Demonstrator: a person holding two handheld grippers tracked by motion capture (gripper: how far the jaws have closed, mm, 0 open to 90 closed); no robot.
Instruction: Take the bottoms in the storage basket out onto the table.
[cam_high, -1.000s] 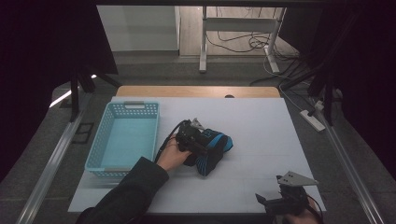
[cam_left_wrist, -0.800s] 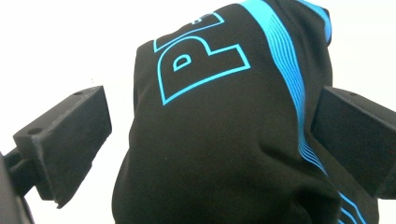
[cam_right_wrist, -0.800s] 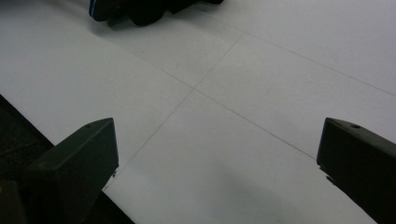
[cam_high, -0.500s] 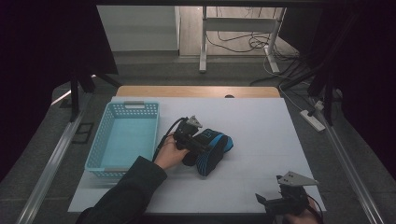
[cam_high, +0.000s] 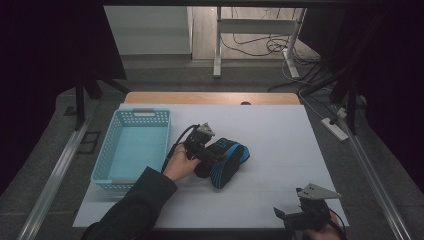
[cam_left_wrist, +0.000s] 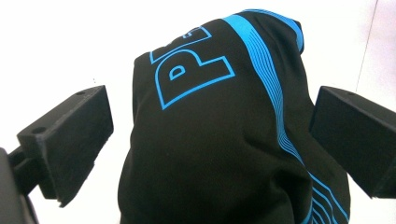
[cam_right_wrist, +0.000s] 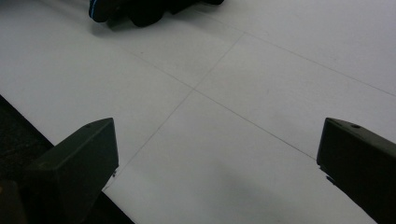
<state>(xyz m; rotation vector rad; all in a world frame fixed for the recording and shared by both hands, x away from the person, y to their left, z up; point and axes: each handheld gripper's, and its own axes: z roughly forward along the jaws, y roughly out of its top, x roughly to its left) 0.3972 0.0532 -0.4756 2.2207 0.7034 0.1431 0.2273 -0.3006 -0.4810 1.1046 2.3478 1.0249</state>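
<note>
Both tongs are being held with jaws apart. Left tongs (cam_left_wrist: 212, 140) are being set around a black and blue cloth bundle (cam_left_wrist: 224, 130), one jaw on each side, with gaps visible and no contact seen. That bundle (cam_high: 226, 159) is lying mid-table on the white table (cam_high: 280, 135), just right of the blue basket (cam_high: 132, 150); its near end is being covered by the left tongs (cam_high: 202, 150). Right tongs (cam_high: 300, 215) are being held at the table's near right edge, partly cut off, their jaws (cam_right_wrist: 219, 158) spread over bare surface. Lettering on the cloth is being cropped and cannot be read fully.
</note>
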